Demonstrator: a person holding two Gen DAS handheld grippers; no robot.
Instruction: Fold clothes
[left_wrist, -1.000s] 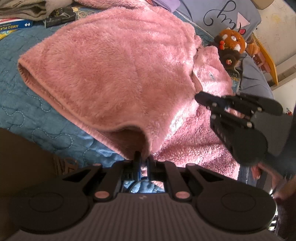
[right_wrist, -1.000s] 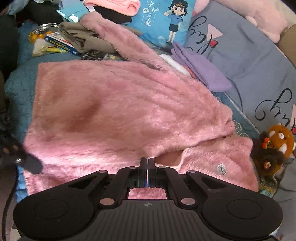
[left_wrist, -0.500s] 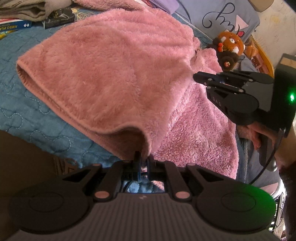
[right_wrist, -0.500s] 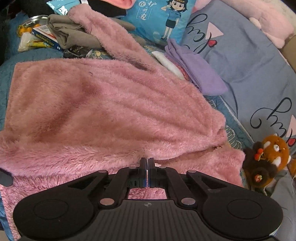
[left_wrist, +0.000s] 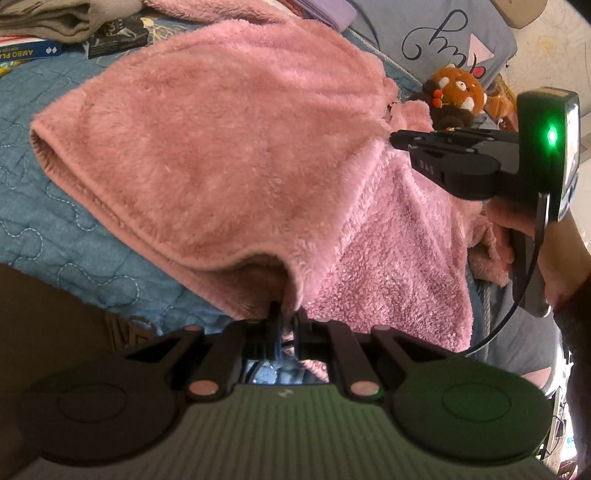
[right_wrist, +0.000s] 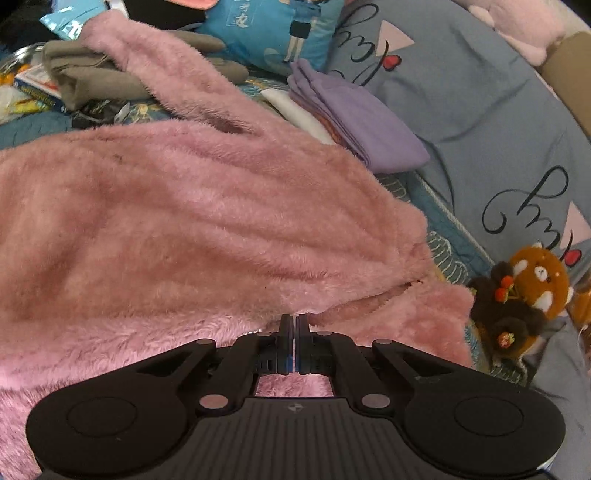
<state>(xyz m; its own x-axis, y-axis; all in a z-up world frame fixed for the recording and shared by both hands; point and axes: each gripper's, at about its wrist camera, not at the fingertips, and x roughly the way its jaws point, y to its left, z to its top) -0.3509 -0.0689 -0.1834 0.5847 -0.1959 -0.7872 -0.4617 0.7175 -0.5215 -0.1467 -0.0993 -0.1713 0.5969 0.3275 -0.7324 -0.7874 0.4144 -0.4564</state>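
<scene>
A pink fleece garment (left_wrist: 229, 155) lies folded over itself on the blue quilted bed cover (left_wrist: 44, 229). My left gripper (left_wrist: 286, 314) is shut on the near corner of its upper layer, which rises in a small peak at the fingertips. In the left wrist view my right gripper (left_wrist: 395, 139) comes in from the right with a green light on its body, its tip at the far edge of that same layer. In the right wrist view the right gripper (right_wrist: 294, 318) is shut on the fleece edge (right_wrist: 332, 310). One sleeve (right_wrist: 155, 62) trails toward the back.
A red panda plush (right_wrist: 532, 284) sits to the right of the garment, with folded purple cloth (right_wrist: 354, 122) and grey-blue pillows (right_wrist: 480, 96) behind. A grey-brown garment (right_wrist: 85, 81), books (left_wrist: 26, 53) and a dark box (left_wrist: 118, 37) lie at the back left. A hand (left_wrist: 517, 221) holds the right gripper.
The right gripper has moved away across the bed toward the plush toy, taking the fleece edge with it and drawing the upper layer flatter. The left gripper has kept still.
</scene>
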